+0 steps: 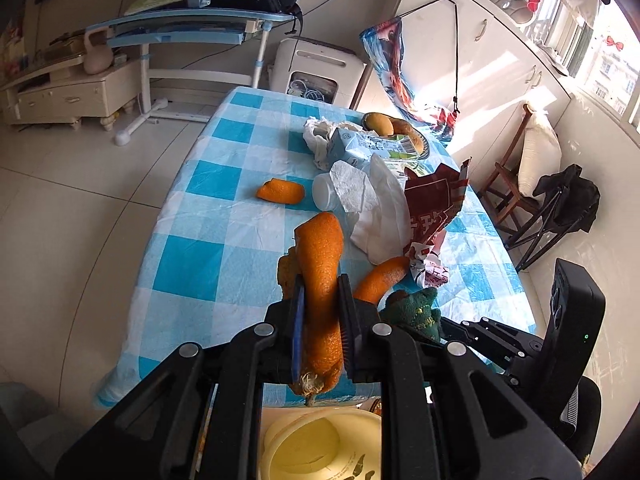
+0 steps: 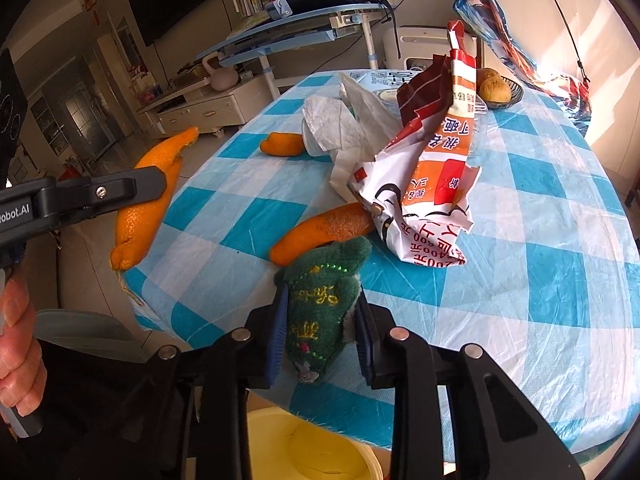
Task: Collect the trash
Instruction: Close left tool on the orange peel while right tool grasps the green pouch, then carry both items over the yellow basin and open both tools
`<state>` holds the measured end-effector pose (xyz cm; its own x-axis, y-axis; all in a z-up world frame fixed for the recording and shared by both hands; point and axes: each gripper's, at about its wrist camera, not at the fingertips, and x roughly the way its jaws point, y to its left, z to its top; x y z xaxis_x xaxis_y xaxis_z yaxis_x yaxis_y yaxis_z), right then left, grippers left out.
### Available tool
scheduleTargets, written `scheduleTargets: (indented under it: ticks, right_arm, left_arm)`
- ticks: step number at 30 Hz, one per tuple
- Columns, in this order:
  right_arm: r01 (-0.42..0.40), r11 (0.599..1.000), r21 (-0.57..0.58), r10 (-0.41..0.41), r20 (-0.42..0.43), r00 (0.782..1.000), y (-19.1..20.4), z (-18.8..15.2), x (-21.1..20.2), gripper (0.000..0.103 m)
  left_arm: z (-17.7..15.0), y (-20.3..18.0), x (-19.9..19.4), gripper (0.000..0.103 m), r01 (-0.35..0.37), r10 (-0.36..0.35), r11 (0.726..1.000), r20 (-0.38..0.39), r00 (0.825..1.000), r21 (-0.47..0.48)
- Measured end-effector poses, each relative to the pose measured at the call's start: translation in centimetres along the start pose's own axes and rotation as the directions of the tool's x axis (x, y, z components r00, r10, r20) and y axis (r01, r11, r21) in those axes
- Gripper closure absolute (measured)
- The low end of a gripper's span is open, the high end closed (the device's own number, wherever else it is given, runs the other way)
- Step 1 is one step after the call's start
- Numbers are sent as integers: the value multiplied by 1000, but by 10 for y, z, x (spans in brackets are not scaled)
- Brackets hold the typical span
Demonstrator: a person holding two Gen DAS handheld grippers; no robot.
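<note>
Carrying a long orange peel (image 1: 322, 280) clamped between its fingers, the left gripper (image 1: 322, 304) hangs above the yellow bin (image 1: 320, 444), so release comes next. From the right wrist, the right gripper (image 2: 320, 320) pinches a green cloth (image 2: 324, 292) over the surface (image 2: 540, 280), where another peel (image 2: 324, 232) and a torn bag (image 2: 432, 184) wait.

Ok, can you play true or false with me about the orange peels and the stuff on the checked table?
1. The left tool grips an orange peel. True.
2. The right tool is empty. False: it is shut on a green cloth.
3. Two more peels lie on the table. True: near peel, far peel.
4. The yellow bin stands on the table. False: it sits below the table's edge.
</note>
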<state>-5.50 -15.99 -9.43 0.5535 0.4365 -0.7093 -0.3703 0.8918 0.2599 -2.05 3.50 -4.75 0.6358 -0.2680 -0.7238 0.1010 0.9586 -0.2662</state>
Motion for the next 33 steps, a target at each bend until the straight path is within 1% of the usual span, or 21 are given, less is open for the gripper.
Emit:
scheduleTargets:
  ticks: [3,6,9,11,13,14,15,16,19,22,24,27,29,30,32,33]
  right_arm:
    - [-39,998,-40,40,15,999,16,-10,-21,73]
    - [-64,988,-139,62,-16,998,39,-27,-38,73]
    - [-100,975,-198,79,-107,991,54,-56,-39,72]
    - [-120,972,-204,79,-199,977,57,-78,-29,71]
    - [-112,970,-216,52,-265,963,61,-94,-19,68]
    - [-108,971,-215,45,-278,959,61,-98,-17,62]
    - [-104,973,-207,44,-280,959,60,-100,-18,53]
    - [-97,977,-192,44,-266,963,58,-99,-21,46]
    - [-66,991,-113,44,-191,981,44,-91,-34,39]
    - [-22,999,-37,19,-85,996,31,-79,-48,35]
    - [3,1000,-3,-3,-11,1000,25,-73,-58,33]
    - [37,999,29,-40,87,995,20,-67,-73,29]
    - [54,997,54,-61,138,989,16,-65,-81,27]
    - [57,996,66,-67,155,986,14,-64,-84,27]
    - [64,994,89,-79,179,981,13,-64,-88,27]
    - [66,993,98,-83,185,979,12,-64,-89,26]
  left_arm:
    - [-11,-2,-11,88,-5,5,1000,12,1000,12]
    - [-24,-4,-17,88,-11,10,1000,6,1000,20]
    - [-40,-6,-23,88,-10,10,1000,-1,1000,17]
    - [-49,-7,-29,88,-11,11,1000,2,1000,10]
    - [-58,-5,-35,88,-5,5,1000,3,1000,-7]
    - [-62,-3,-37,88,-6,6,1000,2,1000,-14]
    - [-65,-1,-39,88,-6,6,1000,0,1000,-22]
    - [-67,1,-40,88,-5,5,1000,-3,1000,-29]
    - [-76,1,-42,88,-1,0,999,-16,1000,-36]
    - [-88,-6,-42,88,2,-2,1000,-38,999,-12]
    - [-98,-14,-41,88,7,-7,1000,-60,998,11]
    - [-118,-27,-35,88,19,-12,998,-123,992,54]
    - [-132,-37,-28,88,35,-19,995,-181,983,89]
    - [-139,-42,-24,88,47,-21,992,-219,976,116]
    - [-156,-54,-13,87,72,-15,982,-310,951,173]
    - [-162,-58,-10,83,70,1,977,-334,942,200]
